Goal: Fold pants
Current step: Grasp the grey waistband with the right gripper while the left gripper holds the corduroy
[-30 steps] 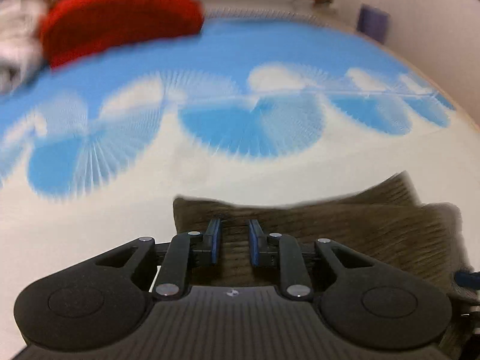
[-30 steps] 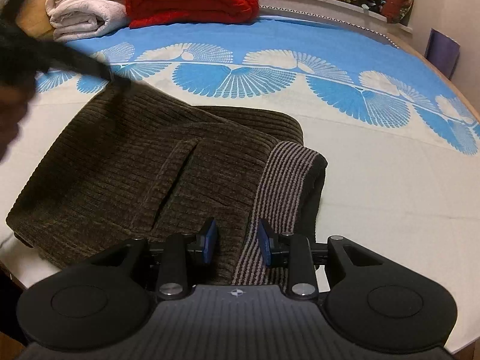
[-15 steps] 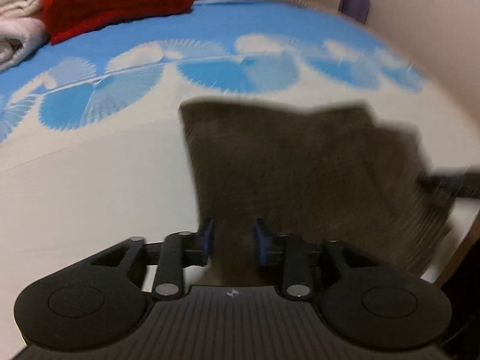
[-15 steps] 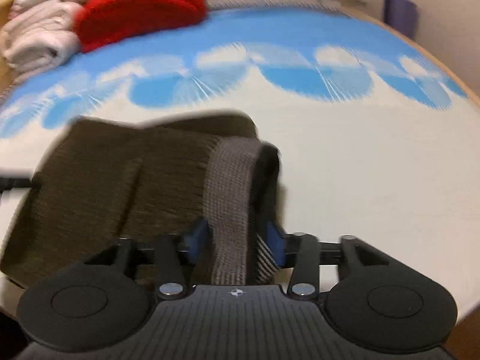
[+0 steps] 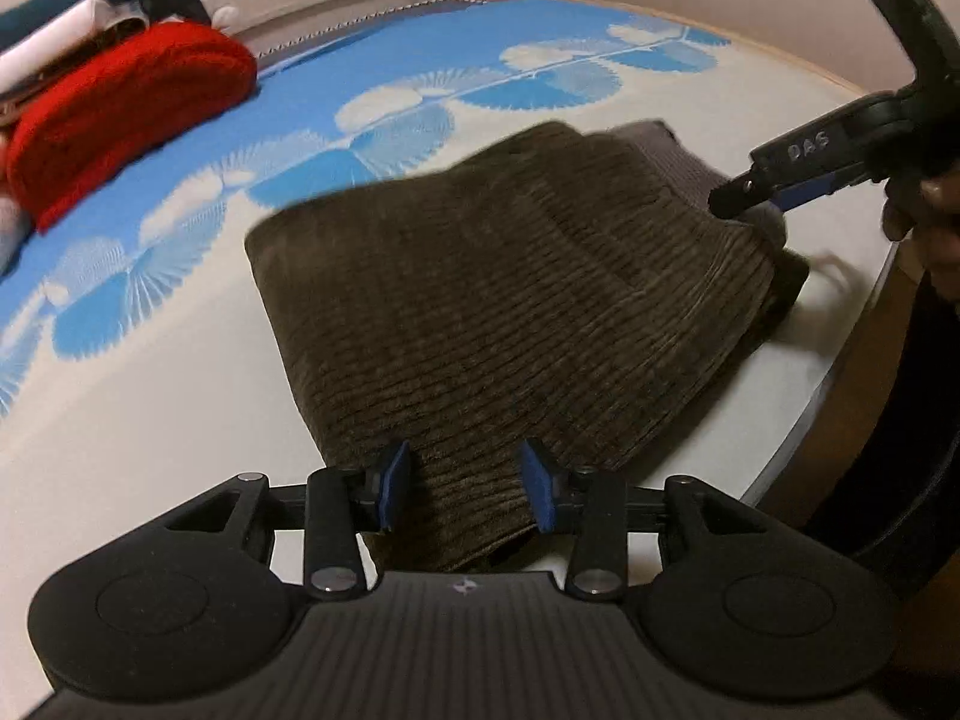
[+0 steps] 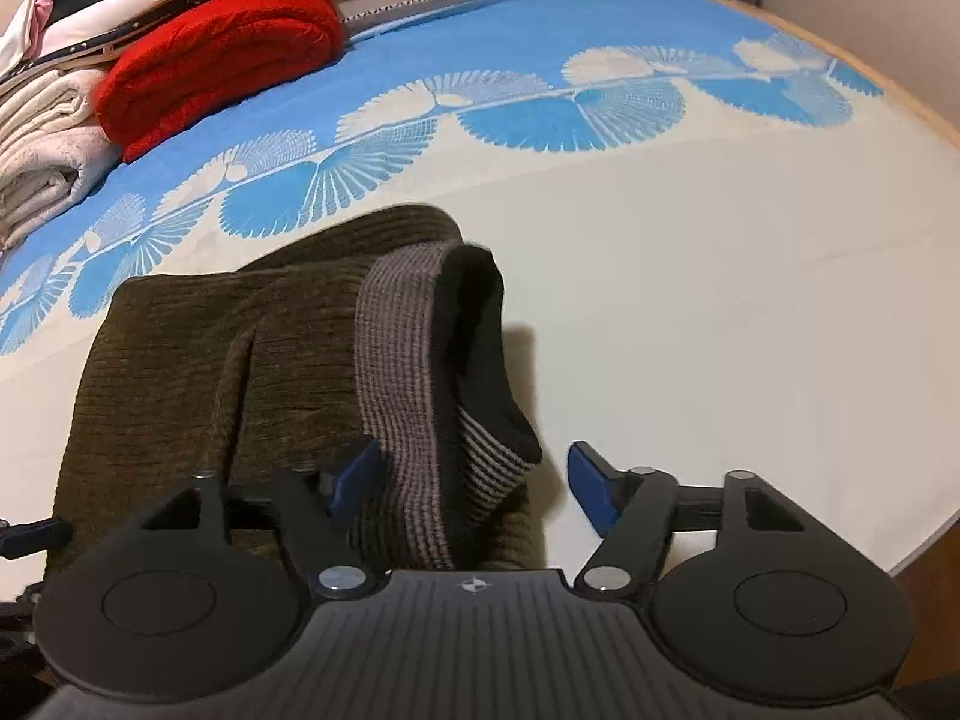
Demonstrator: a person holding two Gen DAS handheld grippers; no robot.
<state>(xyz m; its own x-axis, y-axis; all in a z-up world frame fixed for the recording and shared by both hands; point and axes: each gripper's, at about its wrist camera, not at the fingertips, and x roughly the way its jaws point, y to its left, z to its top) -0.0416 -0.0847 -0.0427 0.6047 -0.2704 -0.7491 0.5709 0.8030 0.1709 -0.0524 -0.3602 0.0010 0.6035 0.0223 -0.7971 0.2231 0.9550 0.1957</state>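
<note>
- The pants lay folded on the bed, near its front edge.
- A folded blanket sat behind them, to the left.
- The left tongs straddled the pants' near edge.

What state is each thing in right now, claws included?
Brown pants: folded, lying on the bed.
Striped waistband: uppermost, curled open at the right end.
Left claw: open, straddling the pants' near edge.
Right claw: open wide around the waistband.
Red blanket: folded, stacked aside.
</note>
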